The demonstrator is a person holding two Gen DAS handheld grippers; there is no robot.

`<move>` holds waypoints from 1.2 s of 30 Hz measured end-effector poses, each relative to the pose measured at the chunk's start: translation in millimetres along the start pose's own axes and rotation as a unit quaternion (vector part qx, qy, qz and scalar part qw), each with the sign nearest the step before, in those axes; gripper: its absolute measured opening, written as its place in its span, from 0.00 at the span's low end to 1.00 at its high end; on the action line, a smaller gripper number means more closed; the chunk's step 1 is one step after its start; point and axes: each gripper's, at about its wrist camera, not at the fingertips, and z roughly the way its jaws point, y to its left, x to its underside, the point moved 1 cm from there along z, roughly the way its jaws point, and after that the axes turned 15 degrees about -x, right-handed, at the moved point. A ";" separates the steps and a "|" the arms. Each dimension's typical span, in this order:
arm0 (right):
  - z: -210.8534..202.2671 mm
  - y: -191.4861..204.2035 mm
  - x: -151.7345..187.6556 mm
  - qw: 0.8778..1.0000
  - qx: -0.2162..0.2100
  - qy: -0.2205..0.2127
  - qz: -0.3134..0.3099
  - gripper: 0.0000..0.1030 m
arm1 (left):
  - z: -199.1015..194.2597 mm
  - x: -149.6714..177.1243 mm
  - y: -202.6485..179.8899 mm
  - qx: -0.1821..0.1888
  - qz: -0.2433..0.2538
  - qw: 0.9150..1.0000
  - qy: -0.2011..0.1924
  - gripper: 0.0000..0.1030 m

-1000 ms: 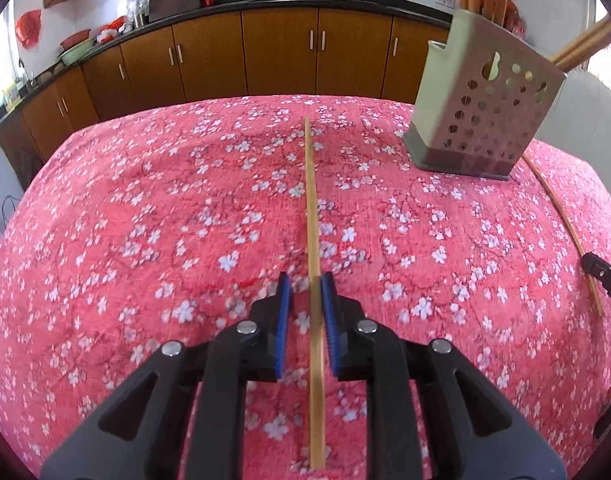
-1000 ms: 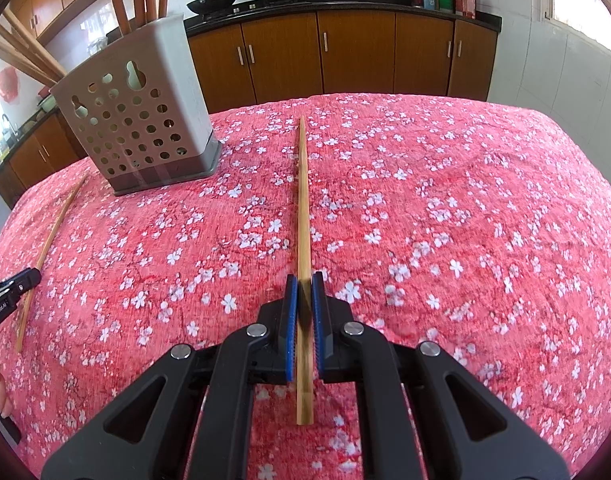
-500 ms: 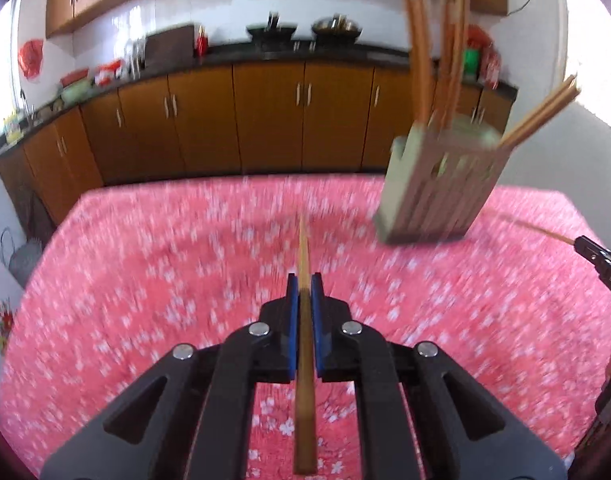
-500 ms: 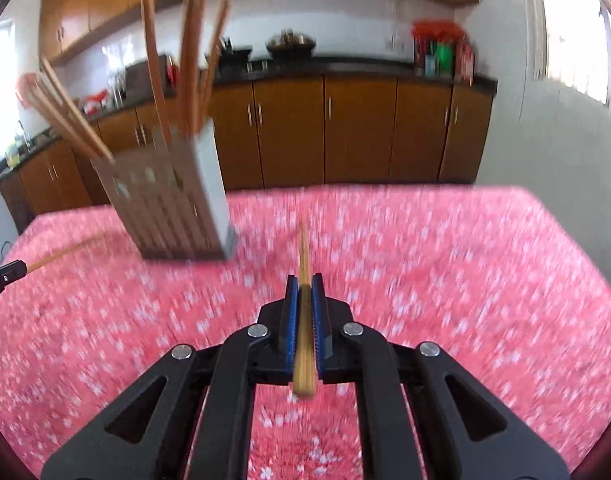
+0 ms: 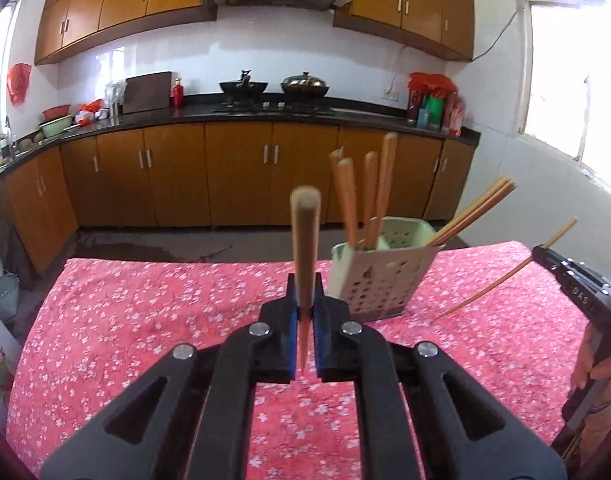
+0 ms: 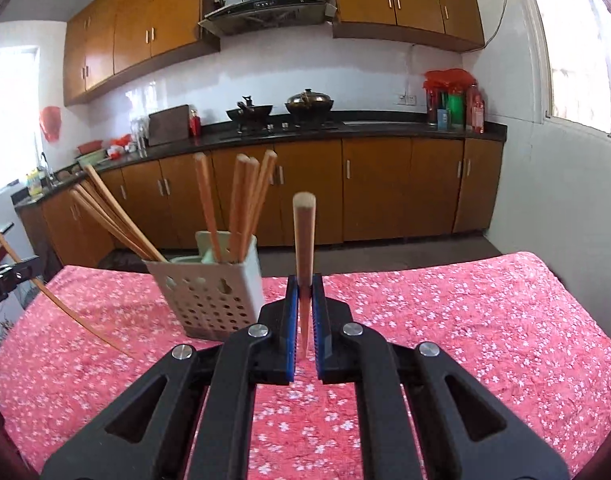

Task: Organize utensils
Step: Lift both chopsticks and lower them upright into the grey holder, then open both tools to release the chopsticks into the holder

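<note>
Both grippers are clamped tight, one chopstick each. Left gripper [image 5: 304,312] fingers [image 5: 290,322] pinch the left chopstick [image 5: 305,240] near its thin end; the thick end sticks up and forward past the fingertips. Right gripper [image 6: 304,314] has the same grip on the right chopstick [image 6: 304,240]. Both sticks are clear of the desk [image 5: 145,300] with its red floral cloth.

The target, we judge, is the perforated holder [image 5: 379,276]: just right of and beyond the left fingers, left of and beyond the right fingers [image 6: 319,316]. It sits on the cloth and already carries several chopsticks [image 5: 365,196], some upright, some leaning out over the rim.

How we do the drop well:
- We bring each stick over the holder's open top with the thin end hanging down, not the thick one.
- We go one gripper at a time, since both approach the same opening from opposite sides and could clash.
- We aim for a free gap, as the upright bunch crowds the near compartment and the leaning sticks block one corner.
- We lower until the tip is inside the rim, then open the fingers; letting go high risks a bounce-out.
- The holder looks light, so we avoid side-loading it.
</note>
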 end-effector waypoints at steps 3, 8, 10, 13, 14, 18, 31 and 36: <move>-9.9 9.8 -10.5 1.000 -0.025 -0.012 -0.002 0.07 | -11.5 -9.3 -5.1 0.020 -0.005 1.000 -0.014 0.08; -31.7 32.4 -37.9 0.996 -0.072 -0.049 -0.014 0.07 | -35.0 -36.4 -15.3 0.041 -0.019 0.997 -0.058 0.08; -41.1 42.7 -51.2 0.993 -0.090 -0.070 -0.020 0.07 | -42.3 -48.4 -19.9 0.048 -0.027 0.996 -0.077 0.08; -49.8 56.8 -69.0 0.989 -0.105 -0.098 -0.032 0.07 | -49.6 -67.6 -29.1 0.049 -0.035 0.992 -0.108 0.08; -50.8 59.8 -72.2 0.988 -0.106 -0.103 -0.035 0.07 | -51.0 -76.3 -33.8 0.047 -0.039 0.991 -0.120 0.08; -43.7 64.5 -85.7 0.987 -0.103 -0.116 -0.040 0.07 | -51.2 -102.2 -47.4 0.034 -0.057 0.985 -0.162 0.08; 8.5 43.0 -92.9 0.991 -0.097 -0.084 -0.023 0.07 | 12.8 -128.4 -71.1 0.000 -0.089 0.979 -0.184 0.08; 24.8 38.6 -86.8 0.993 -0.095 -0.070 -0.011 0.07 | 45.7 -115.6 -66.5 0.002 -0.096 0.984 -0.148 0.08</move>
